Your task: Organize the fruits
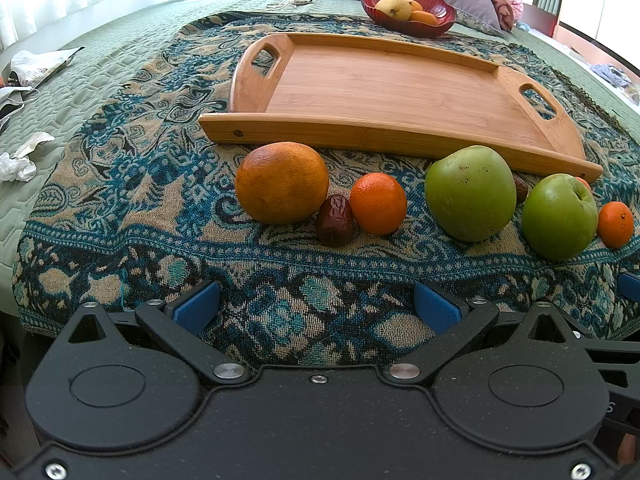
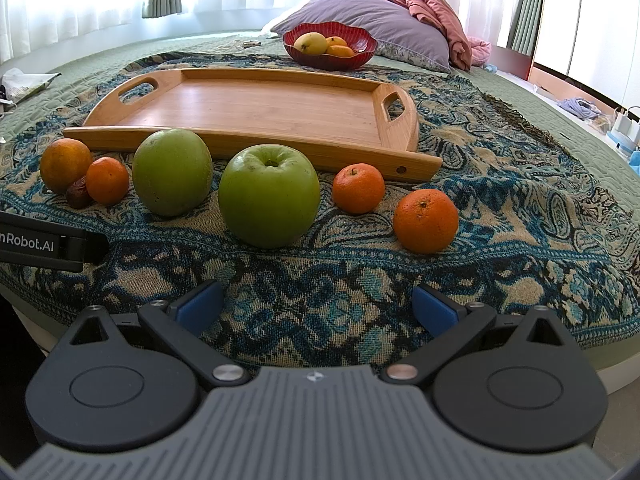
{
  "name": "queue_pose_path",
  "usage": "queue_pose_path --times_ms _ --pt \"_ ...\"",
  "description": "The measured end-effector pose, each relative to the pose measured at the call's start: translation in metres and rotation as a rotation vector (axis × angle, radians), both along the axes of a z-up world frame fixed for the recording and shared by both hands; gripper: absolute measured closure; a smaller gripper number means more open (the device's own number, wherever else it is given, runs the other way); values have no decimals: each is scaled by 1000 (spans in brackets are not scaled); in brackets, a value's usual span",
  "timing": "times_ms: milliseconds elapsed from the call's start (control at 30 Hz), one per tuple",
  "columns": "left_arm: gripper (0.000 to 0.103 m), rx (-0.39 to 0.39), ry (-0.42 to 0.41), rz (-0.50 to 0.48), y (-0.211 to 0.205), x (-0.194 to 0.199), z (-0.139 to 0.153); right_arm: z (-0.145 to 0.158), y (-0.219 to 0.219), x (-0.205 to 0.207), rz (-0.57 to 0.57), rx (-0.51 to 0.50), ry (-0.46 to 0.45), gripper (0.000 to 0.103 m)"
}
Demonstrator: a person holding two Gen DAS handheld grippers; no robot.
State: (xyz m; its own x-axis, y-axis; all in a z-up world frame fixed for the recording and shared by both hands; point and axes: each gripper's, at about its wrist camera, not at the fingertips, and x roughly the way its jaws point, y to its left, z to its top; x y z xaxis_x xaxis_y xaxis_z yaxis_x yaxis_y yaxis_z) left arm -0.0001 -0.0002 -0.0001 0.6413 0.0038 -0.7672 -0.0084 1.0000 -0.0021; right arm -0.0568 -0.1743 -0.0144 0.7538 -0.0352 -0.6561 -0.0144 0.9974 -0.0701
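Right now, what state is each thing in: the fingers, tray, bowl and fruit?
Left gripper: fingers open, holding nothing.
Right gripper: fingers open, holding nothing.
Wooden tray: holds nothing.
Red bowl: holds yellow and orange fruit.
Green apples: loose on the blanket.
Large orange: touching the date.

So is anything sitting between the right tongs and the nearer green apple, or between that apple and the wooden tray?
Nothing visible blocks either. The right tongs are open with only patterned blanket between them and the green apple. The bamboo tray lies directly behind the apple; only its low rim must be cleared.
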Motion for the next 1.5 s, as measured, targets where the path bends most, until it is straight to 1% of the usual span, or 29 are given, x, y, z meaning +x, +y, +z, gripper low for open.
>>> queue_pose_path --times_ms 900,1200,1300,1500 --pt "0 -1 -1 3 0 1 0 0 -1 -3 2 2 -7 0" --pt "0 -13 -57 -5 2 -9 1 -2 -2 -8 22 2 -53 0" --pt "0 6 -77 -5 -1 -12 -1 -5 -5 -11 28 14 -79 0" --pt "0 9 -104 5 -3 -15 0 -3 -3 -16 15 21 -115 0"
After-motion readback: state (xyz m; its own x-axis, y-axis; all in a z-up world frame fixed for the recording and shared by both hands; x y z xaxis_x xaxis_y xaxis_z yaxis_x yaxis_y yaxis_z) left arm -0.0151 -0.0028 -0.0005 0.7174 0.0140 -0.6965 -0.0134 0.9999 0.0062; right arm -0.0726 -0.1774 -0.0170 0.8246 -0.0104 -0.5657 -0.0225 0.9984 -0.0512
